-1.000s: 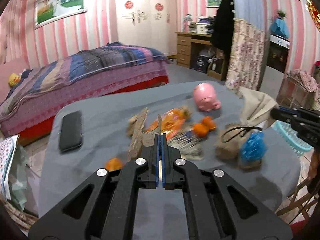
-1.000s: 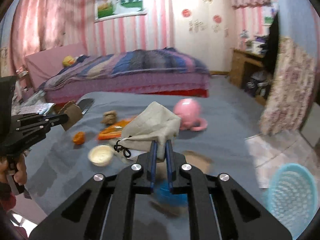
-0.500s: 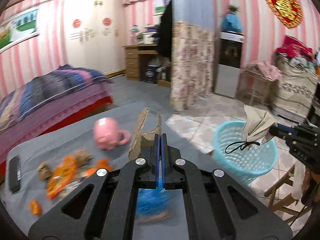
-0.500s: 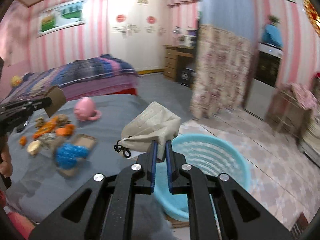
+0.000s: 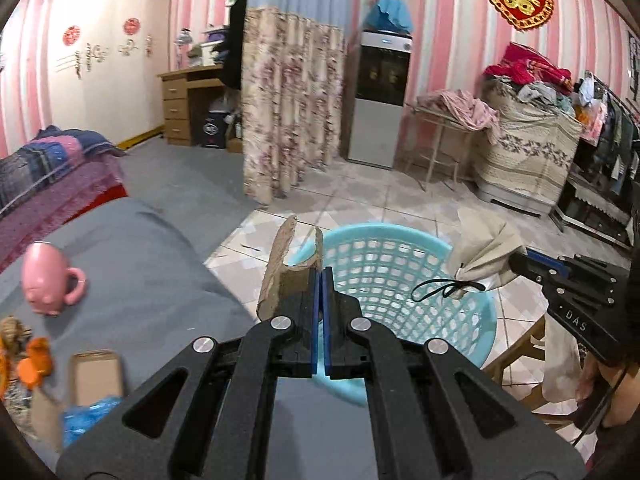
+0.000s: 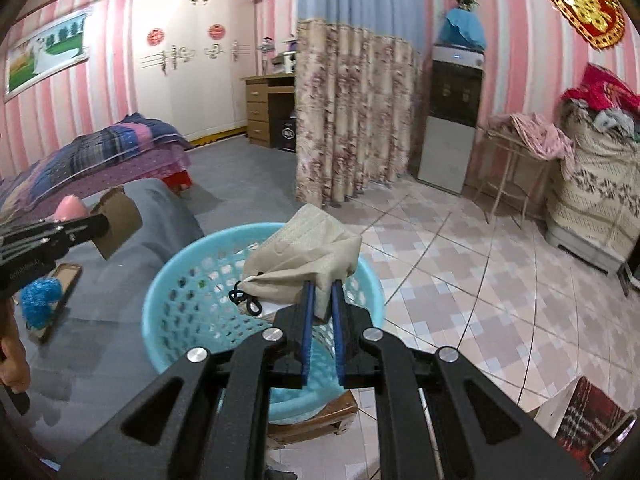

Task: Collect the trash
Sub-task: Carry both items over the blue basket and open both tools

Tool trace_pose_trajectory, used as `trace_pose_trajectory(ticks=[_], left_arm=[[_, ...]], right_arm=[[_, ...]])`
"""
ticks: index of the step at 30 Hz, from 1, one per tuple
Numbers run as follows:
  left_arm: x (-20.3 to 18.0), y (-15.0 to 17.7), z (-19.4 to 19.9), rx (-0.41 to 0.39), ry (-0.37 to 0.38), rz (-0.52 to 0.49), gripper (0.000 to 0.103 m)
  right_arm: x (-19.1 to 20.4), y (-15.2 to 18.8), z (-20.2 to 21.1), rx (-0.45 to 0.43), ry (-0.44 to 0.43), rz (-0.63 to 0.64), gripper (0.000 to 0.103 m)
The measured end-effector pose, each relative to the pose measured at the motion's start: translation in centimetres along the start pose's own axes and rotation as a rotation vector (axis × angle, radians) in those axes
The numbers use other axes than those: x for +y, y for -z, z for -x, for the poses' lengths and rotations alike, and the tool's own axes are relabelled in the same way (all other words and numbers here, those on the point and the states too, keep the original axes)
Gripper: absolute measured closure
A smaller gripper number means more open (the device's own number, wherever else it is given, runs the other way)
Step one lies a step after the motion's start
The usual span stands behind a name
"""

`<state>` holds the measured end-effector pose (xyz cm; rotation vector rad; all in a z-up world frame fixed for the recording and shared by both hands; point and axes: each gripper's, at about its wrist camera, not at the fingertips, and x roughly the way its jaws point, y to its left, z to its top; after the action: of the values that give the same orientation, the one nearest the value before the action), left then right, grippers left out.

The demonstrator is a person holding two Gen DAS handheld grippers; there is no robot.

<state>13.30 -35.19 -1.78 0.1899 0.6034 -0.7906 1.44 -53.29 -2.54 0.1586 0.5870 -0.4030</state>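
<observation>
My left gripper [image 5: 320, 276] is shut on a torn brown cardboard piece [image 5: 280, 260], held at the near-left rim of a light blue plastic basket [image 5: 400, 280]. In the right wrist view the same cardboard piece [image 6: 120, 224] hangs left of the basket [image 6: 192, 292]. My right gripper [image 6: 322, 288] is shut on a beige drawstring pouch [image 6: 304, 252] with a black cord, held over the basket's opening. From the left wrist view the pouch [image 5: 484, 252] sits at the basket's right rim, in front of the right gripper [image 5: 516, 260].
A grey-covered table [image 5: 132, 272] on the left holds a pink mug [image 5: 44, 280], orange scraps [image 5: 36, 360], a small open box [image 5: 96, 376] and a blue scrubber [image 5: 88, 416]. The basket rests on a wooden stool [image 6: 312, 416]. Tiled floor, a floral curtain [image 5: 288, 112] and a bed [image 6: 100, 152] lie beyond.
Both grippers swung right from over the table to the blue basket, carrying the cardboard and the pouch. The table's litter has slid to the left edge of both views.
</observation>
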Motion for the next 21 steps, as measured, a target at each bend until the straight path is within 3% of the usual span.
trace_pose_trajectory(ticks=[9,10,12,13,14,18,21], left_arm=[[-3.0,-0.1,-5.6,0.020,0.011,-0.065,0.102],[-2.9,-0.2,-5.7,0.021,0.005,-0.072,0.097],[-2.7,-0.4,-6.3,0.019,-0.013,-0.073,0.069],[-2.1,-0.4,-6.3,0.008,-0.032,-0.056,0.046],[-1.8,-0.3,-6.1,-0.002,-0.046,-0.044,0.036],[-0.6,-0.5,-5.6,-0.005,-0.092,-0.044,0.030],[0.5,-0.6,-4.5,-0.034,-0.147,-0.038,0.017]], right_arm=[[-1.5,0.8,-2.6,0.031,0.013,-0.033,0.094],[-1.6,0.9,-2.7,0.032,0.012,-0.036,0.094],[-1.7,1.1,-2.9,0.035,0.011,-0.039,0.094],[-1.9,1.2,-3.1,0.036,0.010,-0.038,0.094],[-1.8,1.2,-3.2,0.038,0.011,-0.035,0.094],[-1.3,1.1,-3.7,0.041,-0.001,-0.042,0.094],[-0.4,0.9,-4.2,0.042,-0.008,-0.039,0.093]])
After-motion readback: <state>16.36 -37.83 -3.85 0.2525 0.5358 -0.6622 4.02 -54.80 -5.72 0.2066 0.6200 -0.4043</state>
